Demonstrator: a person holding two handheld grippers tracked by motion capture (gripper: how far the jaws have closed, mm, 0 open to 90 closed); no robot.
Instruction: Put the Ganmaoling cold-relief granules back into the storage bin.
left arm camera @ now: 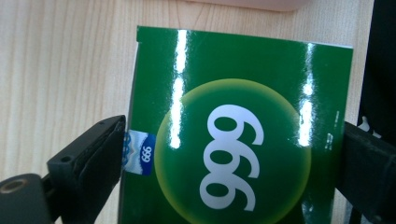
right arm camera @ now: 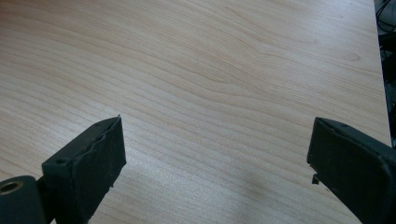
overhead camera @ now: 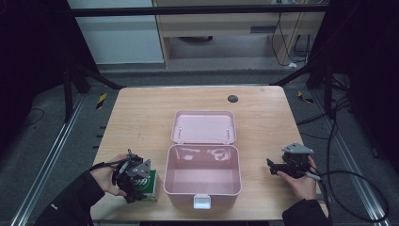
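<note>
A green carton (left arm camera: 233, 93) printed with white numerals "999" lies flat on the wooden table (overhead camera: 141, 117) near its front left corner. My left gripper (overhead camera: 136, 181) hangs over this carton (overhead camera: 150, 186), open, with one jaw at each side of it; in the left gripper view the jaws stand right at the carton's two edges. An open pink case (overhead camera: 202, 190) with nothing in it stands at the table's middle front, its lid (overhead camera: 203, 127) laid back flat. My right gripper (overhead camera: 271, 165) rests to the right of the case, open, over bare wood (right arm camera: 210, 84).
A small dark round disc (overhead camera: 233, 98) is set in the table near its far edge. The carton lies close to the pink case's left wall. Cables (overhead camera: 348, 188) trail off the table's right side. Dark frame legs stand beyond the far corners.
</note>
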